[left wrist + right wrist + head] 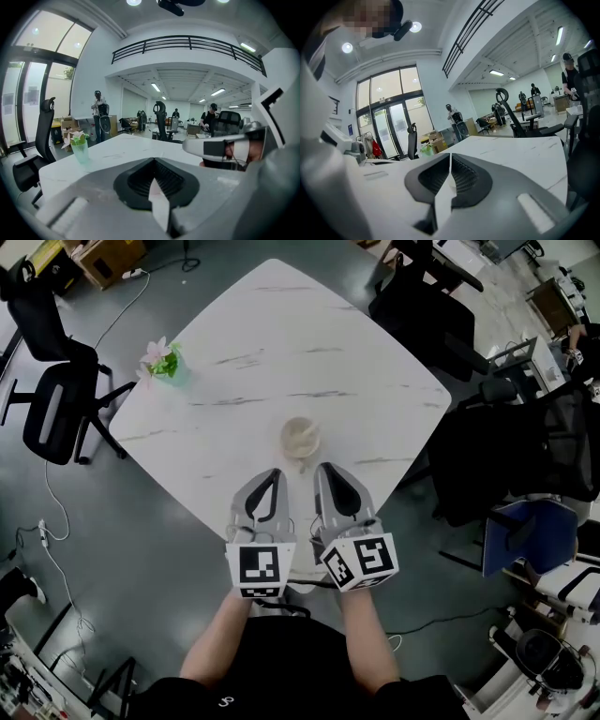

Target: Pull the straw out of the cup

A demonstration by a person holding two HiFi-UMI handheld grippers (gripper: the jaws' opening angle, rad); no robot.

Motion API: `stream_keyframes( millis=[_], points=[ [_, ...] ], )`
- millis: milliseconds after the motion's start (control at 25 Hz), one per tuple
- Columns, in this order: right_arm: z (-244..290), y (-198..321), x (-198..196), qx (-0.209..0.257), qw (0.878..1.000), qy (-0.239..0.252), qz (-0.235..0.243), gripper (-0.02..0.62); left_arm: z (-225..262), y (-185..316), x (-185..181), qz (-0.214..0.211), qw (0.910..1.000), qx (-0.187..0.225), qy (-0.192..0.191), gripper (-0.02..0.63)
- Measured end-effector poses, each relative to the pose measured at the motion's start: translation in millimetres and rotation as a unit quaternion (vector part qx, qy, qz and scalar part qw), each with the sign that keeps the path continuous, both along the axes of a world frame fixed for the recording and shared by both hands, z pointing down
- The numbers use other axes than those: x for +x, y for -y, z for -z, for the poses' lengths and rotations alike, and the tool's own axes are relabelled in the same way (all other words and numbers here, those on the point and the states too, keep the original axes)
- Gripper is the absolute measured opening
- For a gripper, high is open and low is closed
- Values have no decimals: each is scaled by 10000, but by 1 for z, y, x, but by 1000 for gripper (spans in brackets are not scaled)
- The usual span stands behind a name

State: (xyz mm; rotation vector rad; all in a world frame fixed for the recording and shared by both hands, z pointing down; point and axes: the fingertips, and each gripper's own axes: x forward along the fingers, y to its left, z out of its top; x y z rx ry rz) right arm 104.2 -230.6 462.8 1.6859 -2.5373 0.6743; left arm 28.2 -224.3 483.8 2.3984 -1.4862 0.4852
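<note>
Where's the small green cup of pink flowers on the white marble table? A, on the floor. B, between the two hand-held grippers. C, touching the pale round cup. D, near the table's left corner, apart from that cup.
D: in the head view the small green cup of pink flowers stands near the left corner of the white marble table, with bare tabletop between it and the pale round cup.

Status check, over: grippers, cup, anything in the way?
Left gripper shut, empty; right gripper open a crack, empty. Cup just ahead, untouched; straw not made out. Nothing blocking.
</note>
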Motion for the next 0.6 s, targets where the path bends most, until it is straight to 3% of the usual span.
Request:
stream_keyframes(
  millis=[600],
  points=[
    [-30, 36, 2, -273, 9996, -27, 48, 17, -19, 17, 4, 78, 9997, -225, -42, 2]
  ],
)
